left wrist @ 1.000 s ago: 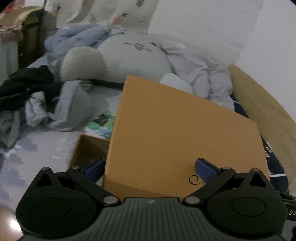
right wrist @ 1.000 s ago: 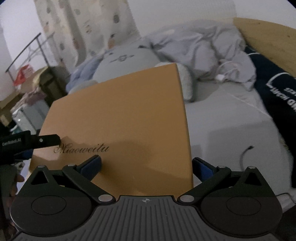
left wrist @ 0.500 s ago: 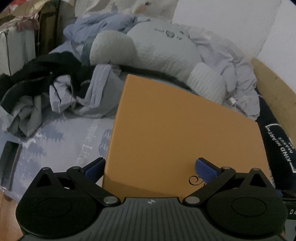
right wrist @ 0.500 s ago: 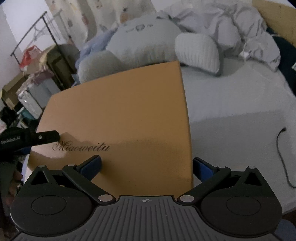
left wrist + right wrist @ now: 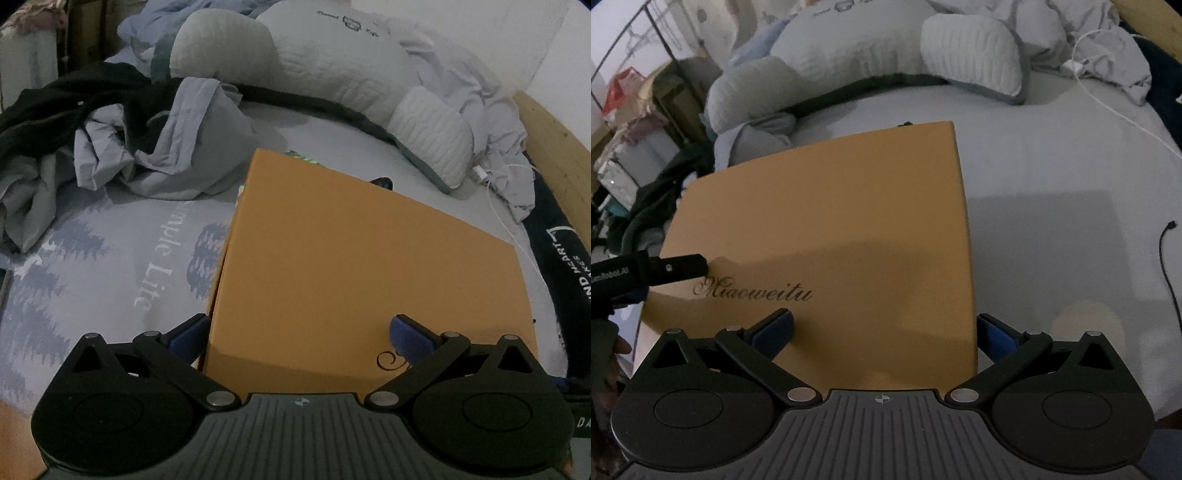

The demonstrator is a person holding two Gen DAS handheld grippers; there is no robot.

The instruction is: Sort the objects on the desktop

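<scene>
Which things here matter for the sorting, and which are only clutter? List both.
For the job: orange box lid, left tongs, right tongs.

Lying about: grey pillow, crumpled clothes, white charger cable, black cable.

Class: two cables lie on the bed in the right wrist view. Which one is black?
The thin black cable at the right edge; the white charger cable lies farther back by the crumpled sheet.

Dim, bluish light; soft shadows, grainy, fisheye-bent edges.
</scene>
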